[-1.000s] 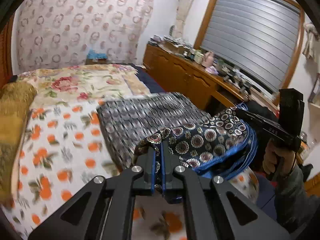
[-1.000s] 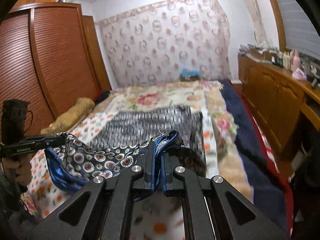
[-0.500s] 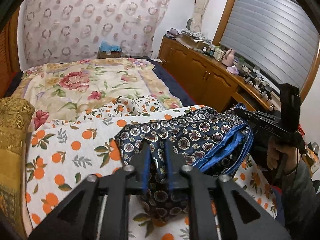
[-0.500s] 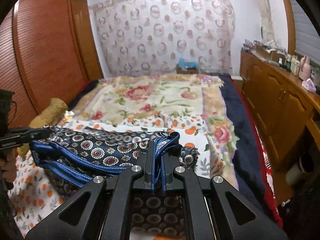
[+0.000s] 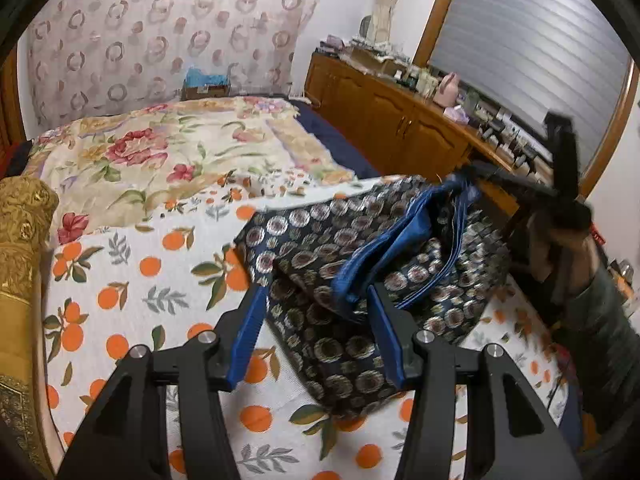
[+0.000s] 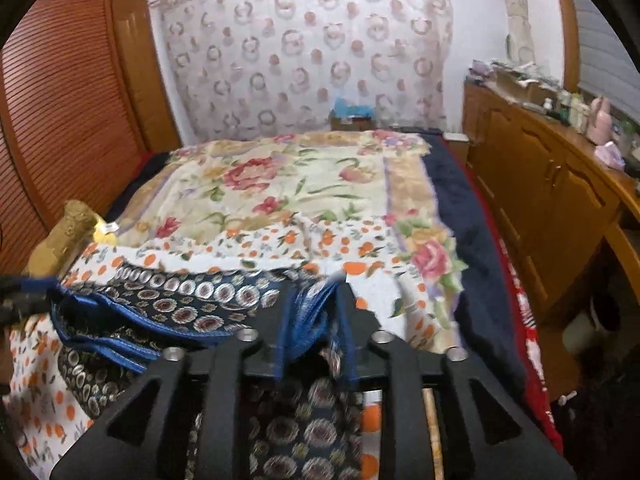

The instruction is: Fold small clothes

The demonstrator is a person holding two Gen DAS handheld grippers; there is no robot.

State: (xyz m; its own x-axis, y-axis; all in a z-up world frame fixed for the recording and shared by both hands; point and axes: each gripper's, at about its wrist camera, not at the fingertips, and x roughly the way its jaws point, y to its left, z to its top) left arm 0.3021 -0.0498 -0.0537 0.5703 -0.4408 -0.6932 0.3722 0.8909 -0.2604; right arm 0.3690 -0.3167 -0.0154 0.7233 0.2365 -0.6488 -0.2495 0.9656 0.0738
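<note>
Left wrist view shows us our left gripper [image 5: 316, 324] spread wide, its jaws having just opened off the dark navy medallion-print garment with blue trim [image 5: 360, 256], now lying on the orange-print sheet [image 5: 132, 280]. Our right gripper [image 6: 314, 326], clamped before, has parted too, trim loose between.

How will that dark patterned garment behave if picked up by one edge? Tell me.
Probably floppy: the garment lies in soft rumpled layers on the sheet. Likely light, since its blue lining bunches loosely. Its sheen hints at slipperiness, so it may slide from the fingers.
</note>
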